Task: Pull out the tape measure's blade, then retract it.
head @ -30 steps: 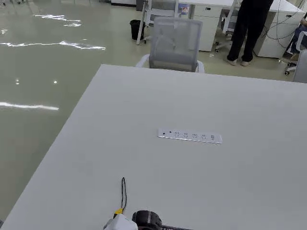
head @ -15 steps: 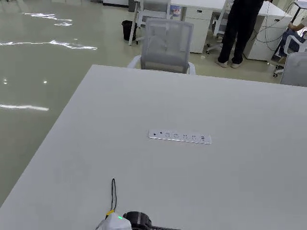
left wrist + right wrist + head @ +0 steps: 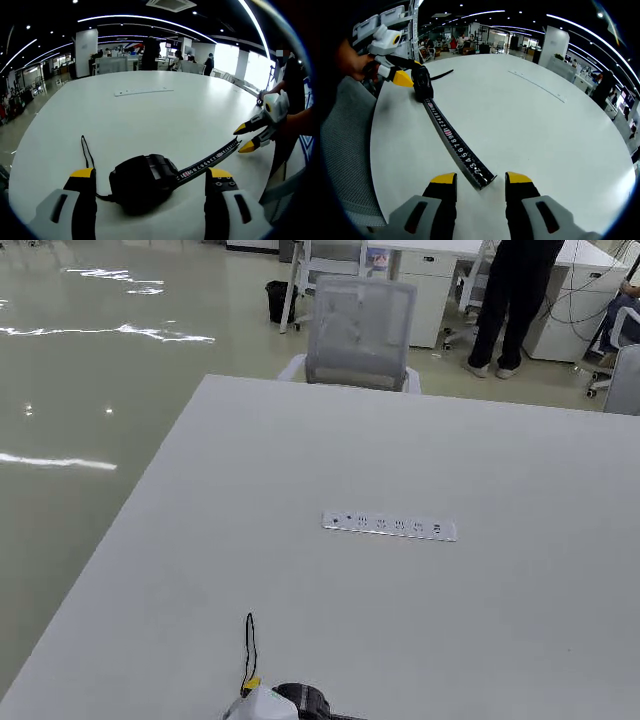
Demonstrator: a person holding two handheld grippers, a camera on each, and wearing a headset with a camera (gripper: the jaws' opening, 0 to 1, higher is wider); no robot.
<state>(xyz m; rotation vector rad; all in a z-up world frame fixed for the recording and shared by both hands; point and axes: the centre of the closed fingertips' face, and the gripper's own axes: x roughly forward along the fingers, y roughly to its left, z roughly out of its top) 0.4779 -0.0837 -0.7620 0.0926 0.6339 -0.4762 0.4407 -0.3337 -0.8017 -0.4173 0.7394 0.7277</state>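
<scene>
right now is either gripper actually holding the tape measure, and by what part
Nothing looks gripped. The left gripper stands open around the tape measure case; the right gripper stands open around the free end of the blade, gaps either side.

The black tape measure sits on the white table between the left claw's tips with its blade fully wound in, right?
Not wound in: the blade lies pulled out of the tape measure across the table, as the right gripper view shows.
</scene>
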